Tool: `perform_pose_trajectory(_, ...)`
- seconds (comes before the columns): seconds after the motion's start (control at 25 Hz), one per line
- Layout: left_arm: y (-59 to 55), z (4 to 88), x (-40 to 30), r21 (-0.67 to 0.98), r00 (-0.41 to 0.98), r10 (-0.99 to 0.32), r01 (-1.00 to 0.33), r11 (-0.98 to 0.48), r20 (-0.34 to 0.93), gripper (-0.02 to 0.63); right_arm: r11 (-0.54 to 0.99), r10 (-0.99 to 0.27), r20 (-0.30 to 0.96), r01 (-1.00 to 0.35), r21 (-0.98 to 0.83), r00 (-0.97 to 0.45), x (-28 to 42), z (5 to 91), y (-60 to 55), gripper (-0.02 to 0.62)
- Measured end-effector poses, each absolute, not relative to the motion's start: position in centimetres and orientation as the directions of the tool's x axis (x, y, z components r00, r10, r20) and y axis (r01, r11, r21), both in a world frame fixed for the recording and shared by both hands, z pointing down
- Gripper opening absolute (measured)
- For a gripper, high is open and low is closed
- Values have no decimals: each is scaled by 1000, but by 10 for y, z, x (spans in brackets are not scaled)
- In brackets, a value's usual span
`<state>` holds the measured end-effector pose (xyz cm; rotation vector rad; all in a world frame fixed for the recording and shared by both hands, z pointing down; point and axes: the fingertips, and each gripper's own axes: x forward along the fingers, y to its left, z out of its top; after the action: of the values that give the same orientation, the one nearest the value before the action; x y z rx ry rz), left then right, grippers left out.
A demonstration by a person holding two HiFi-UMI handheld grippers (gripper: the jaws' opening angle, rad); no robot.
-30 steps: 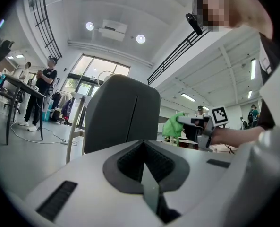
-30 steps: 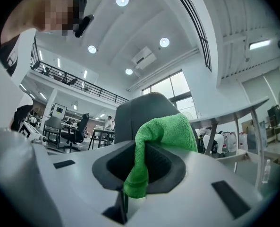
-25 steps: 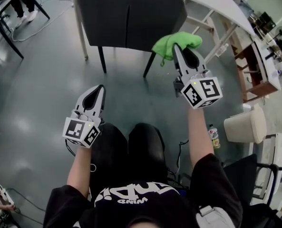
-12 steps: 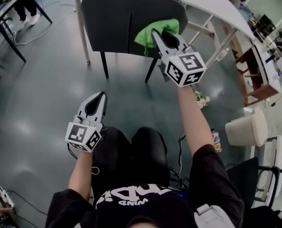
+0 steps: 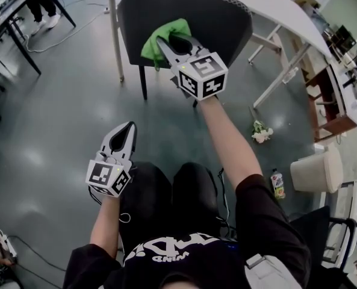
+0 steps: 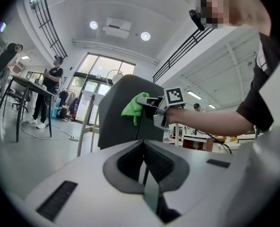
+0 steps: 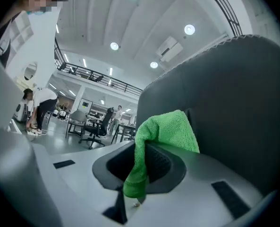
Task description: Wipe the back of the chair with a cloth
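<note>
While clamping cloth, right tool faces chair

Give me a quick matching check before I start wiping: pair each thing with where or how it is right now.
Things:
1. green cloth
2. left gripper
3. dark grey chair
4. bottle

Place or state:
A. on the floor, at the person's right
B. clamped in the right gripper, in front of the chair back
C. jaws together with nothing between them, held low by the person's knee
D. drawn up to the white table

Pairs: 1-B, 2-C, 3-D, 4-A
</note>
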<state>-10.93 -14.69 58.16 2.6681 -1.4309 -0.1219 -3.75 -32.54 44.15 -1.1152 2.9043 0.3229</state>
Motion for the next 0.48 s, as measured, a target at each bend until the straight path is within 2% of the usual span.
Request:
perform_pose_trajectory(0.24,-146,585,-122,150,546,-838,-827,-542,-18,0,785,-584,-43,-578,223,-811,-100,455,-326,48)
perform_pose_trajectory(0.48,-146,591,-121,154,561,-828,-816,-557,-21,0,811,-554,-19,-544,217,-833,-123,469,-318,48)
